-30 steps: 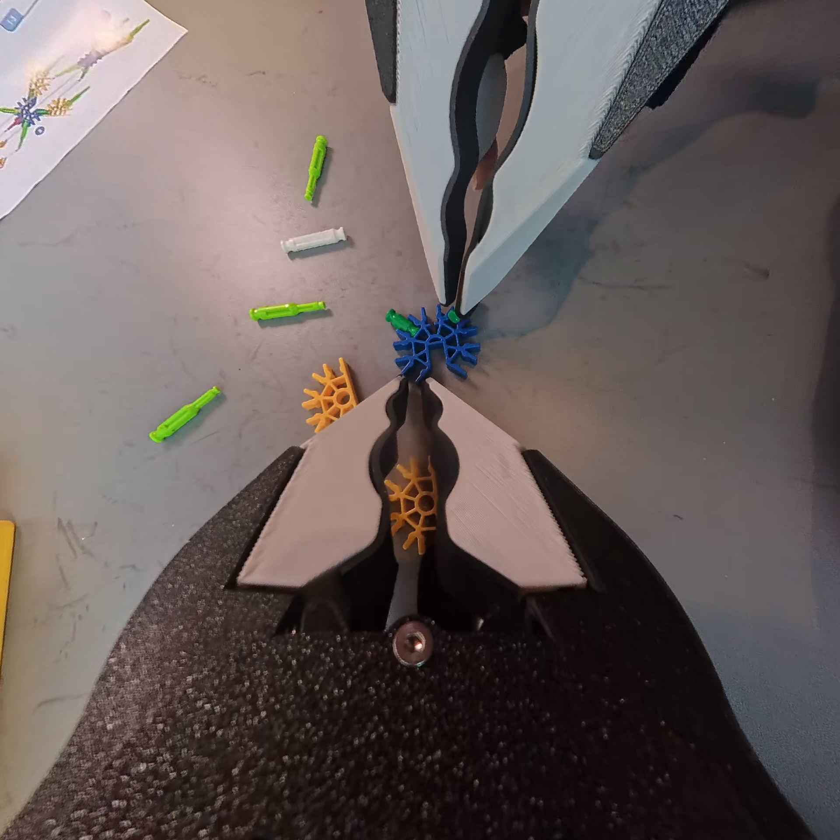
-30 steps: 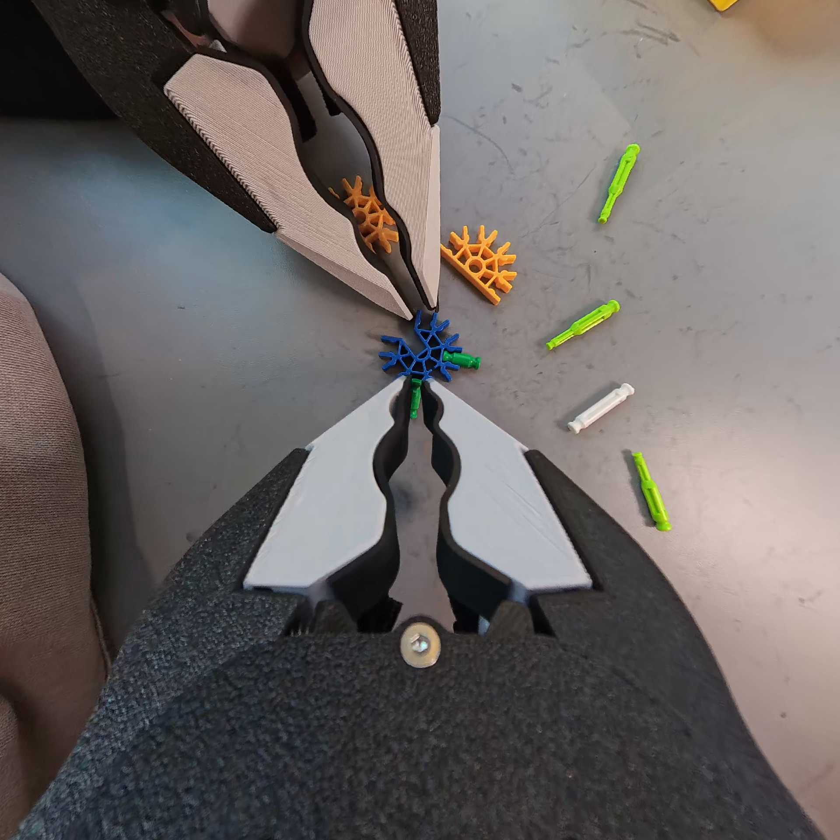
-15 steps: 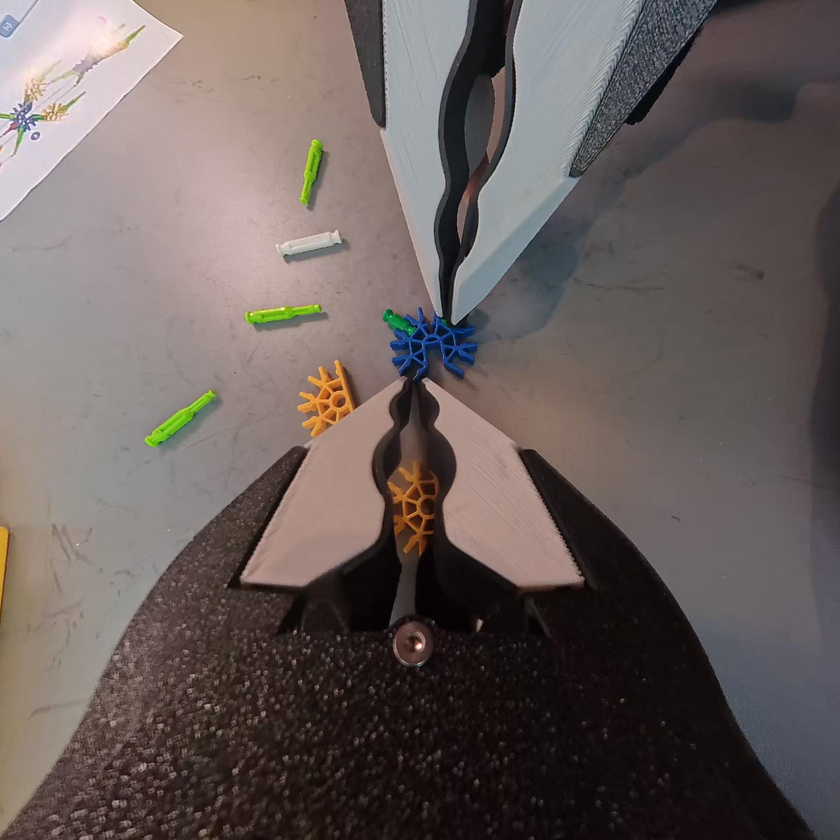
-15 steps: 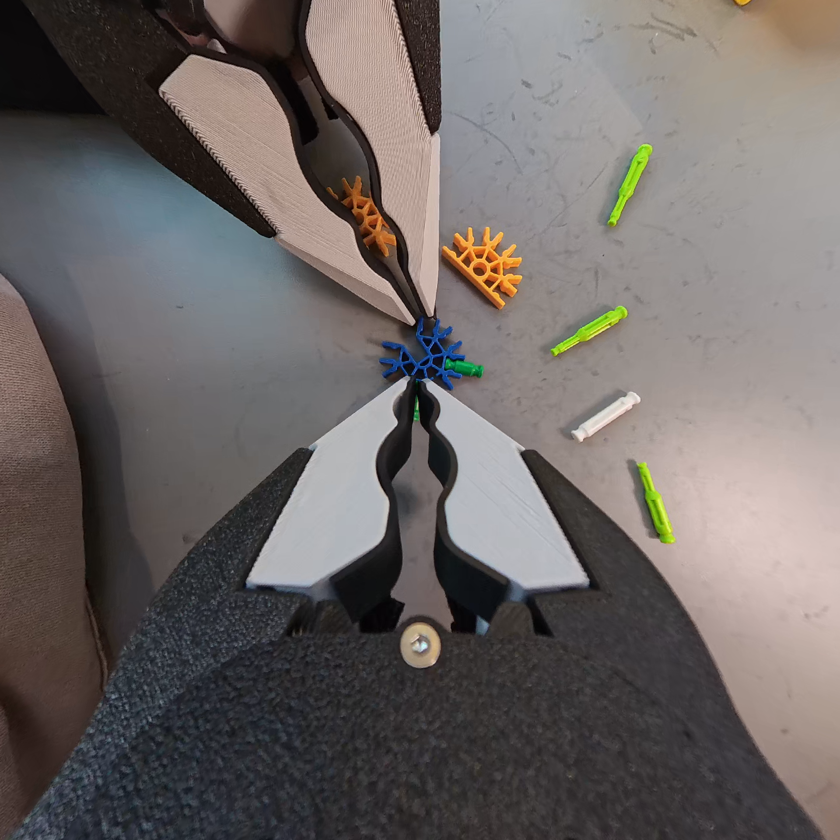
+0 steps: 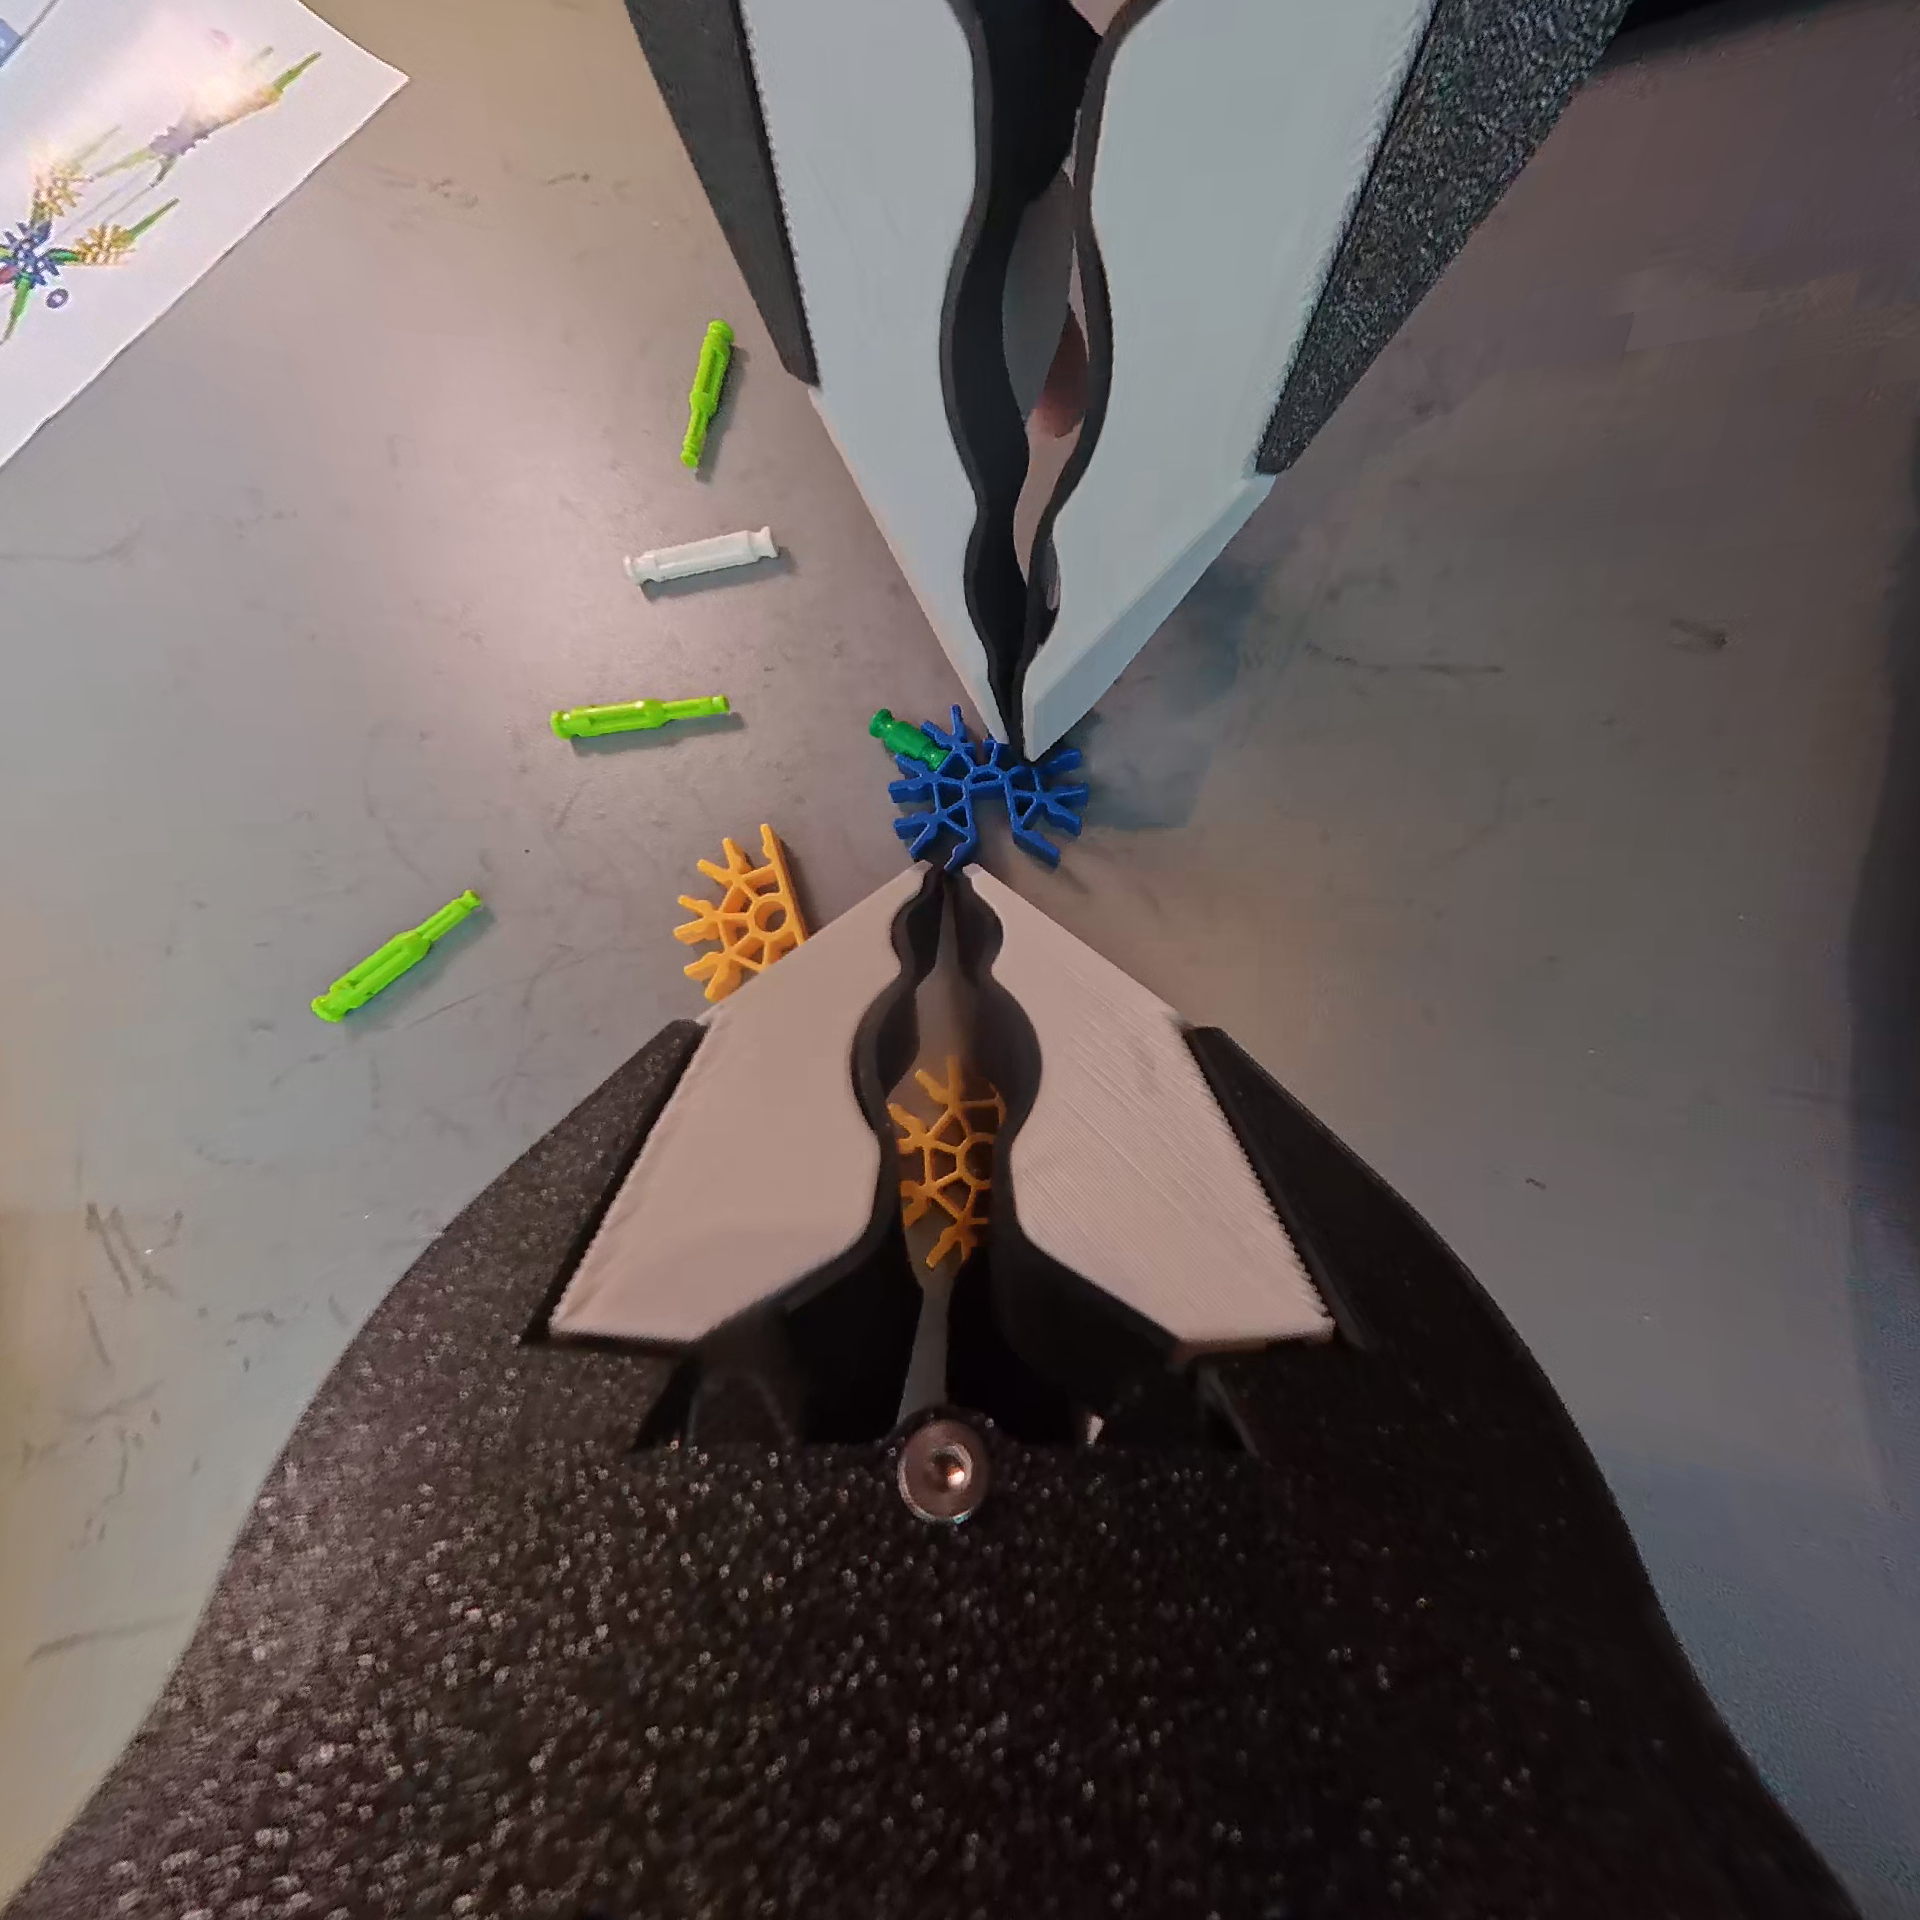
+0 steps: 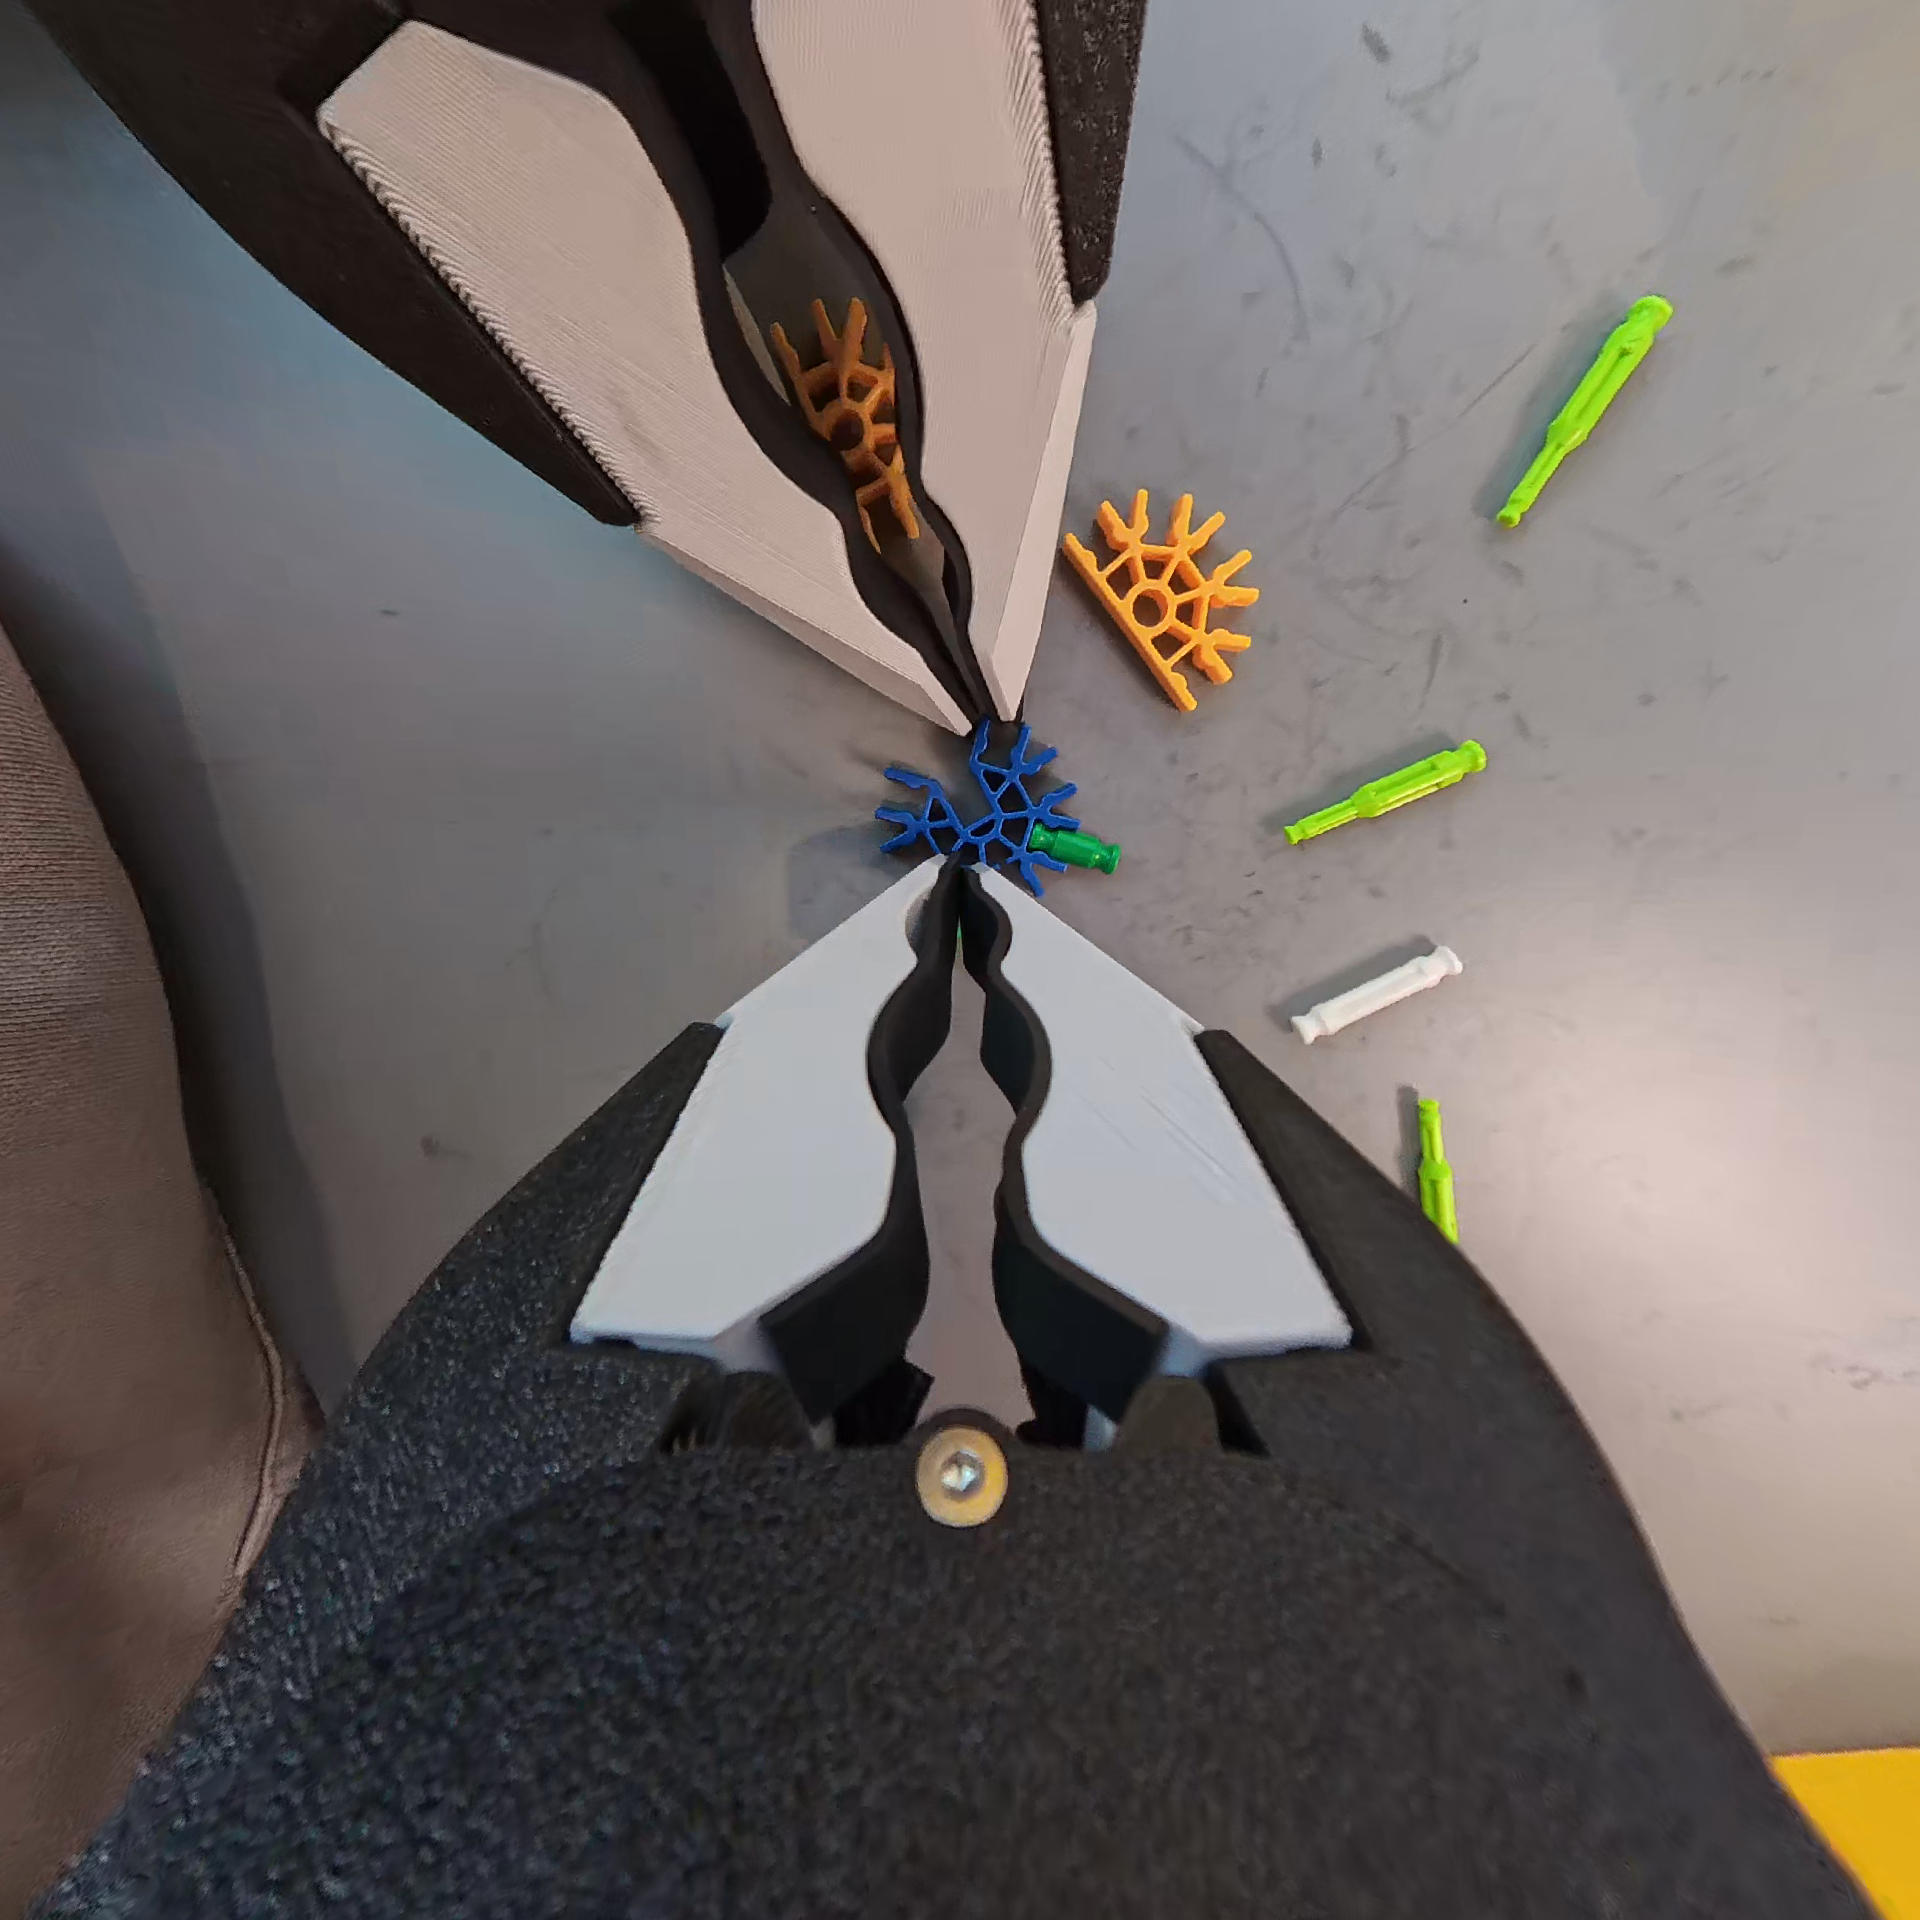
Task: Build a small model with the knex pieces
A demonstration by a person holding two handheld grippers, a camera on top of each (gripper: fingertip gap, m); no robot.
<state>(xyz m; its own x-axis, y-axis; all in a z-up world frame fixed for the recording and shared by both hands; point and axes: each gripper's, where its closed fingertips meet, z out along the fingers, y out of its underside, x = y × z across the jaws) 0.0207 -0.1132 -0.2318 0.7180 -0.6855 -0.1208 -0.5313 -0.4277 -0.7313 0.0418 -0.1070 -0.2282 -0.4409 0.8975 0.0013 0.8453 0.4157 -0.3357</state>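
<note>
A blue snowflake connector (image 5: 987,795) lies on the grey table, with a dark green rod (image 5: 909,738) plugged into one side. My left gripper (image 5: 951,873) has grey fingers and is shut on a prong of the connector. My right gripper (image 6: 956,873) has light blue fingers and is shut at the opposite side of the blue connector (image 6: 977,805), pinching a second dark green rod of which only a sliver shows. In the left wrist view the right gripper (image 5: 1013,743) comes down from the top. An orange half-round connector (image 5: 945,1164) shows through the gap between my left fingers.
Another orange half connector (image 6: 1164,603) lies beside the blue one. Three lime rods (image 5: 639,717) (image 5: 395,956) (image 5: 707,390) and a white rod (image 5: 696,556) lie loose to one side. A printed sheet (image 5: 156,208) lies at the far corner. A yellow thing (image 6: 1849,1829) and brown cloth (image 6: 104,1143) are at the edges. The grippers are tip to tip, or close to it.
My right gripper has closed in on the blue connector. The dark green rod in its tips has gone almost out of sight against the connector. My left gripper has kept its hold.
</note>
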